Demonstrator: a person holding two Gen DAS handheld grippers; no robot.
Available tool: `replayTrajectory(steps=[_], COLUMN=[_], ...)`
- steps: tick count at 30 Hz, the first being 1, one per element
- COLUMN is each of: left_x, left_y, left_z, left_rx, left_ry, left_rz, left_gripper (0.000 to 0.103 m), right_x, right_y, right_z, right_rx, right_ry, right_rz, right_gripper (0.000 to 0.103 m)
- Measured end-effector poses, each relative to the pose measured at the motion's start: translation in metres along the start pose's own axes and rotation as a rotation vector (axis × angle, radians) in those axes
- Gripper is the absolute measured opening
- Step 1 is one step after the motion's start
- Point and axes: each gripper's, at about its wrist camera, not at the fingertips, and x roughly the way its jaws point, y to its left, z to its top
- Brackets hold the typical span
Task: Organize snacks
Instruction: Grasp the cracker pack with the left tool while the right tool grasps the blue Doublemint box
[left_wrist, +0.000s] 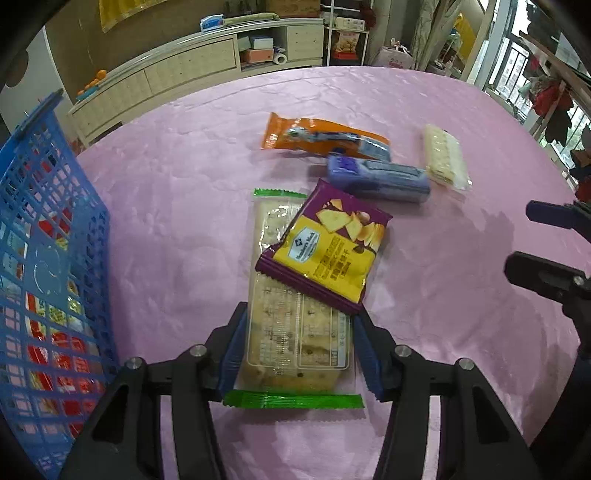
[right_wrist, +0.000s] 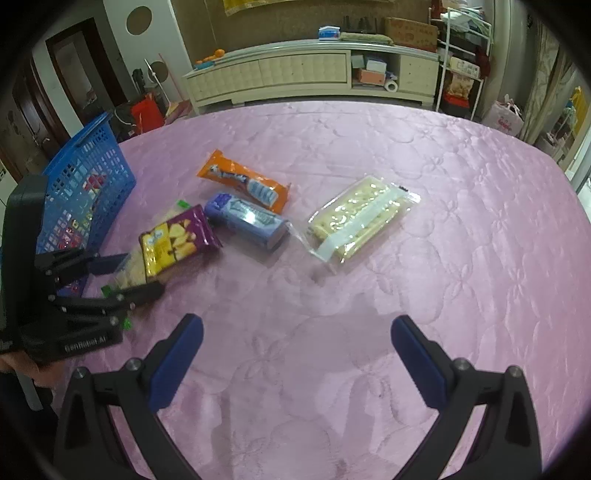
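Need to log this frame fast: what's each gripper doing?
Left gripper: fingers closed on the green-ended cracker pack.
Right gripper: open, holding nothing, over the pink tablecloth.

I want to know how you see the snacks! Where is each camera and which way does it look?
Left wrist: rides the left tool, looking down at the cracker pack between its fingers; blue basket alongside.
Right wrist: rides the right tool, open over bare pink tablecloth; the left tool shows too.
Both views show the purple chip bag, the basket and the tablecloth.
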Motion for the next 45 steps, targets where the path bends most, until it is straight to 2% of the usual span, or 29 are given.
replayTrajectory(steps=[6, 13, 15, 19, 24, 28, 31, 35, 45], left_x=[-0.002, 0.001, 0.001, 0.004, 0.005, 0.006, 0.005, 0.004, 0.003], left_y=[-0.012, -0.007, 0.0, 0.007, 0.01, 0.011, 0.014, 0.019, 0.019], left_z=[-0.007, -0.001, -0.001, 0.0, 0.001, -0.001, -0.004, -0.007, -0.002], left_rx=[0.012, 0.036, 0.031, 0.007, -0.011, -0.024, -0.024, -0.05, -0.034], left_ry=[-0.018, -0.045, -0.048, -0.049, -0.054, -0.056, -0.065, -0.074, -0.054], left_rz=[0.006, 0.07, 0.068, 0.07, 0.078, 0.065, 0.053, 0.032, 0.03], left_gripper=[0.051, 0.051, 0.051, 0.051, 0.051, 0.051, 0.052, 0.052, 0.052], right_x=[0.005, 0.014, 0.017, 0.03, 0.041, 0.053, 0.059, 0.069, 0.078], right_y=[0.002, 0.004, 0.003, 0.006, 0.021, 0.026, 0.029, 0.034, 0.048], right_z=[0.003, 0.021, 0.028, 0.042, 0.052, 0.061, 0.065, 0.068, 0.067], right_rx=[-0.033, -0.106, -0.118, -0.161, -0.257, -0.274, -0.3, -0.34, -0.442], right_ry=[0.011, 0.006, -0.012, 0.004, -0.003, 0.012, 0.018, 0.03, 0.071], right_rz=[-0.002, 0.009, -0.019, 0.026, 0.036, 0.076, 0.09, 0.084, 0.086], right_gripper=[0.103, 0.103, 0.103, 0.103, 0.101, 0.094, 0.092, 0.082, 0.056])
